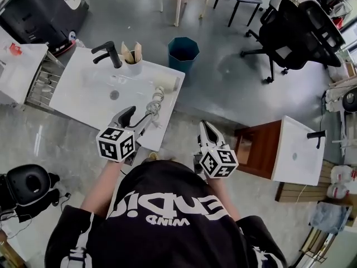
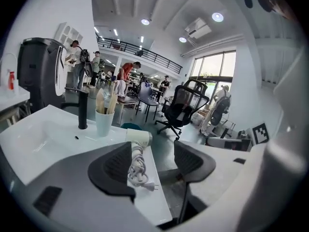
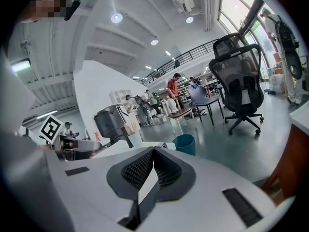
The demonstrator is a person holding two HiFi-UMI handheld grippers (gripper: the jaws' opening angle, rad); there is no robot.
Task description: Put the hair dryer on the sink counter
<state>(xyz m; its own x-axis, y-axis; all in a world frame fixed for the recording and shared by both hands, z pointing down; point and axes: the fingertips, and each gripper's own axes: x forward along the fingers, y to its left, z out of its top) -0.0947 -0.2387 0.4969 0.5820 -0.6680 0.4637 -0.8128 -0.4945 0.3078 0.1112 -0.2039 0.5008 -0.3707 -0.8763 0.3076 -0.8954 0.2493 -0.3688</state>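
On the white sink counter (image 1: pixel 83 96) the hair dryer (image 1: pixel 167 82) lies along the right edge with its cord (image 1: pixel 154 104) bundled in front of it, probably so that nothing hangs over the side. The left gripper (image 1: pixel 138 119) hovers just before the cord, its jaws apart with nothing between them, and the right gripper (image 1: pixel 205 129) is held near the person's body, its jaws pressed together and empty, so the task looks done to me. Behind the basin, a black faucet (image 1: pixel 107 53) and a cup (image 1: pixel 133 65) stand apart from the dryer.
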